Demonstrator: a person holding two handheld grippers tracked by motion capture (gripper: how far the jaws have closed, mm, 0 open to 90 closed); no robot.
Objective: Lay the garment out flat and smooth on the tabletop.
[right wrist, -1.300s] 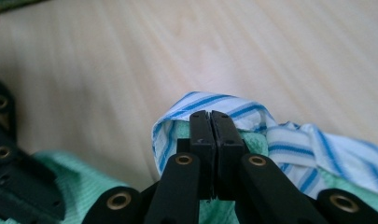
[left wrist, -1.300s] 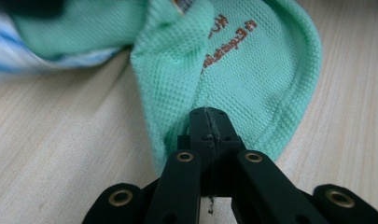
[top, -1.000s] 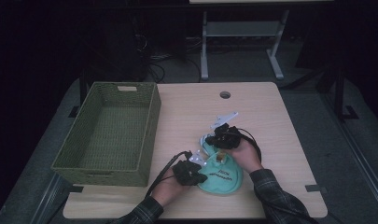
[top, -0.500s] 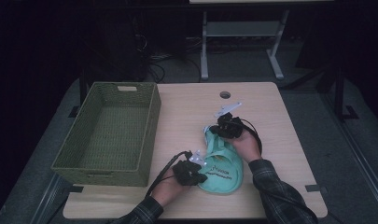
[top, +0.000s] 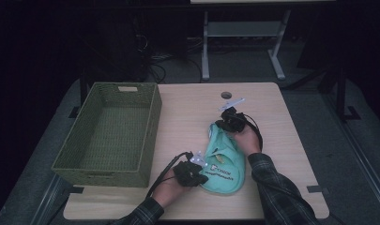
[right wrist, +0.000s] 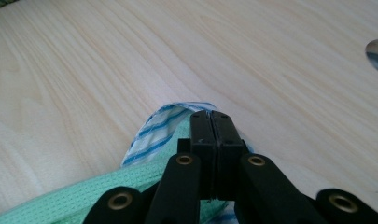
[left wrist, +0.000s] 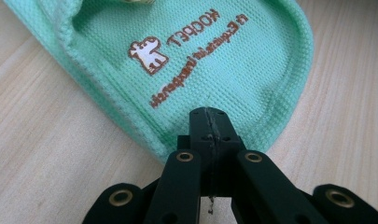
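The left gripper [top: 190, 169] and right gripper [top: 231, 120] are both clenched on a green cloth [top: 224, 159] spread on the table [top: 187, 112]; the woven basket [top: 110, 133] beside it lies bare inside.

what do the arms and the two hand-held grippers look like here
Both forearms wear dark plaid sleeves. Each hand-held gripper is black: the left hand-held gripper and the right hand-held gripper have two flat black jaws on angled link arms with brass-coloured pivot rings. A black cable loops from the left one, and a pale grey plate tops the right.
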